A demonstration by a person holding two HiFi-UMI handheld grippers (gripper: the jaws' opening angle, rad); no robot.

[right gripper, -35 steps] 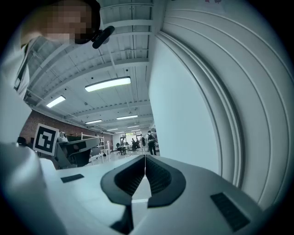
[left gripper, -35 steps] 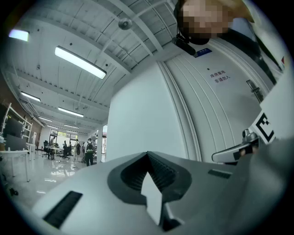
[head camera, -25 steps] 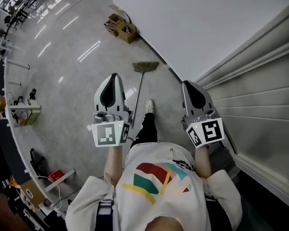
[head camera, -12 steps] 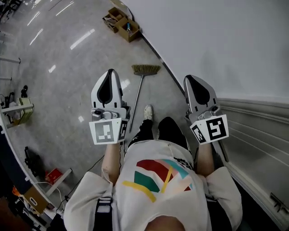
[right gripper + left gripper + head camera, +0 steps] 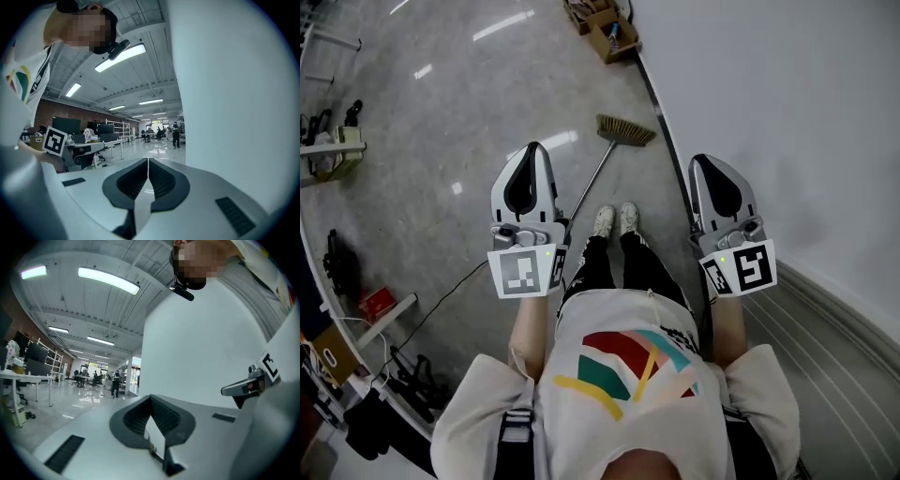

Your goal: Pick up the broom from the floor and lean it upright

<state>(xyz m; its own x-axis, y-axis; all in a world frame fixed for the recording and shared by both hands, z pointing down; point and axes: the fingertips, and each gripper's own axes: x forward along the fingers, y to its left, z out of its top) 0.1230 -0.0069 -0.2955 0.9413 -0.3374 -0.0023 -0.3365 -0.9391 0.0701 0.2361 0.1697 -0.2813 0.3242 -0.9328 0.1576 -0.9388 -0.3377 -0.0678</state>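
Observation:
The broom (image 5: 592, 183) lies flat on the grey floor, its straw head (image 5: 626, 130) near the wall's foot and its thin handle running back toward my white shoes (image 5: 614, 220). My left gripper (image 5: 530, 148) hangs in the air left of the handle, jaws shut and empty (image 5: 151, 396). My right gripper (image 5: 710, 159) is held level close to the white wall (image 5: 769, 94), to the right of the broom. It too is shut with nothing in it (image 5: 148, 160). Neither gripper touches the broom.
Open cardboard boxes (image 5: 605, 28) sit against the wall beyond the broom. A dark baseboard (image 5: 661, 112) runs along the wall's foot. A black cable (image 5: 441, 300), a red box (image 5: 375, 305) and benches with gear line the left side.
The person has walked forward along the wall, so the broom now lies just before the feet. The ribbed panel at the right has dropped behind. Both grippers stayed shut and came forward with the body.

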